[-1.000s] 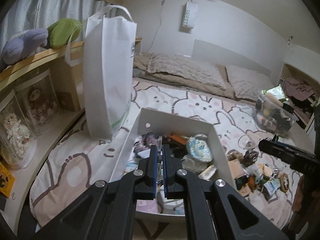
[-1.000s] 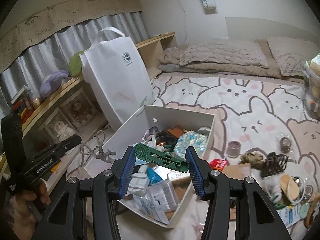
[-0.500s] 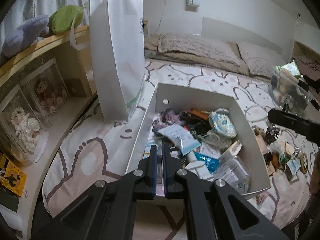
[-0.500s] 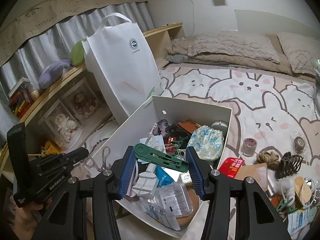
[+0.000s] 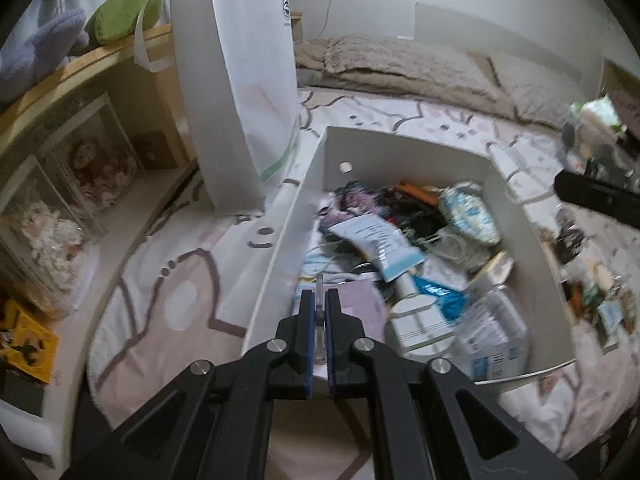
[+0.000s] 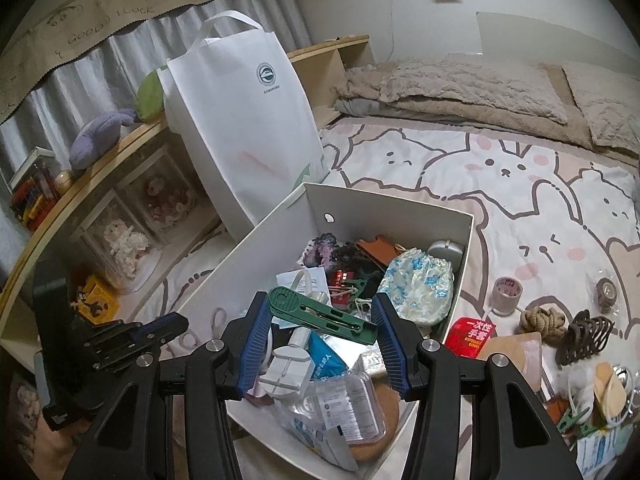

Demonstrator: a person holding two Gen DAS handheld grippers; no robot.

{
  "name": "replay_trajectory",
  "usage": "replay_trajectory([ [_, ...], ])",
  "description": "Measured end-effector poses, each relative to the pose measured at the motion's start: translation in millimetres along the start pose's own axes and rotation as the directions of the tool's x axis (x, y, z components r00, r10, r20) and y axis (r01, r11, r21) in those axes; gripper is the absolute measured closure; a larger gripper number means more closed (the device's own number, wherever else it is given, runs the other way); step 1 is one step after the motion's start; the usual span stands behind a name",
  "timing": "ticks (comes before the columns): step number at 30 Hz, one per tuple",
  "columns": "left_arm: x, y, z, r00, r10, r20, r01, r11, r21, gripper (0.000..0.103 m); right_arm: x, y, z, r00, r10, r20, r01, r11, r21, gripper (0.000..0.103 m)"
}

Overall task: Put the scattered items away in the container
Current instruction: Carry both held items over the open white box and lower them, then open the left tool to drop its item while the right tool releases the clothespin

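— A bedroom: the bed [image 6: 460, 168] wears a pink sheet printed with bunnies and bears, beige pillows [image 6: 472, 84] at the far end, a wooden shelf [image 6: 120, 148] of plush toys along the side.

— And the container?

— A white box [image 6: 276, 232] sits on the bed, already heaped with packets, a floral pouch [image 6: 420, 284] and cables. A tall white tote bag [image 6: 244, 120] stands just beside its far corner.

— What are the grippers doing?

— The right gripper [image 6: 316, 338] hovers over the near end of the box, its blue fingers [image 6: 256, 336] clamped on a green plastic clip [image 6: 320, 314], which lies across the gap, tilted. The left gripper [image 5: 320, 312] is over the box's near-left corner, fingers nearly together on a thin clear, metal-looking thing [image 5: 319, 286]; in the right wrist view looped handles like small scissors [image 6: 218, 320] hang from it against the box wall.

— Anything still scattered?

— Plenty, on the sheet beside the box: a roll of tape [image 6: 507, 291], a knot of rope [image 6: 544, 322], a brown hair claw [image 6: 586, 334], a red packet [image 6: 470, 336].
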State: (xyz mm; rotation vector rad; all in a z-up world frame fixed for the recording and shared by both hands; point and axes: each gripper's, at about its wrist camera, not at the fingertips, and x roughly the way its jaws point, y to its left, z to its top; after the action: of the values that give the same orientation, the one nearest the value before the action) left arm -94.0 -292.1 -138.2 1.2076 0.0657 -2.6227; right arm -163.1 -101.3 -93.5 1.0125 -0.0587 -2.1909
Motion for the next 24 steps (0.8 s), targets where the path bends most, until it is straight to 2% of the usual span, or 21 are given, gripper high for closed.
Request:
replay_trajectory([
  [3, 2, 1, 0, 1.000, 0.012, -0.016, -0.012, 1.000, -0.003, 0.098, 8, -4, 1, 1.000, 0.010, -0.017, -0.010, 1.000, 0.013, 0.051],
  [6, 3, 3, 3, 1.000, -0.023, -0.016, 0.022, 0.999, -0.034, 0.096, 15, -8, 2, 0.999, 0.021, -0.034, -0.020, 0.999, 0.027, 0.051],
  [8, 4, 3, 4, 0.998, -0.067, -0.014, 0.066, 0.996, -0.067, 0.067, 20, -10, 2, 0.999, 0.028, -0.046, -0.027, 0.999, 0.035, 0.051],
  [9, 5, 3, 5, 0.997, -0.083, -0.008, 0.082, 0.993, -0.085, 0.037, 23, -11, 3, 0.998, 0.033, -0.053, -0.031, 0.999, 0.040, 0.051],
  [10, 4, 2, 6, 0.996, -0.090, 0.002, 0.090, 0.991, -0.094, 0.029, 25, -11, 3, 0.998, 0.034, -0.057, -0.032, 0.999, 0.042, 0.051],
  [18, 5, -7, 9, 0.994, -0.107, 0.001, 0.107, 0.991, -0.079, 0.028, 46, -12, 3, 0.993, 0.062, -0.098, -0.058, 0.997, 0.044, 0.051],
  [22, 5, -3, 8, 0.994, -0.112, 0.002, 0.112, 0.989, -0.097, 0.019, 60, -14, 3, 0.989, 0.066, -0.135, -0.061, 0.997, 0.043, 0.051],
  [24, 4, -1, 8, 0.993, -0.114, 0.005, 0.114, 0.988, -0.104, 0.017, 66, -17, 3, 0.986, 0.073, -0.150, -0.066, 0.996, 0.051, 0.051],
])
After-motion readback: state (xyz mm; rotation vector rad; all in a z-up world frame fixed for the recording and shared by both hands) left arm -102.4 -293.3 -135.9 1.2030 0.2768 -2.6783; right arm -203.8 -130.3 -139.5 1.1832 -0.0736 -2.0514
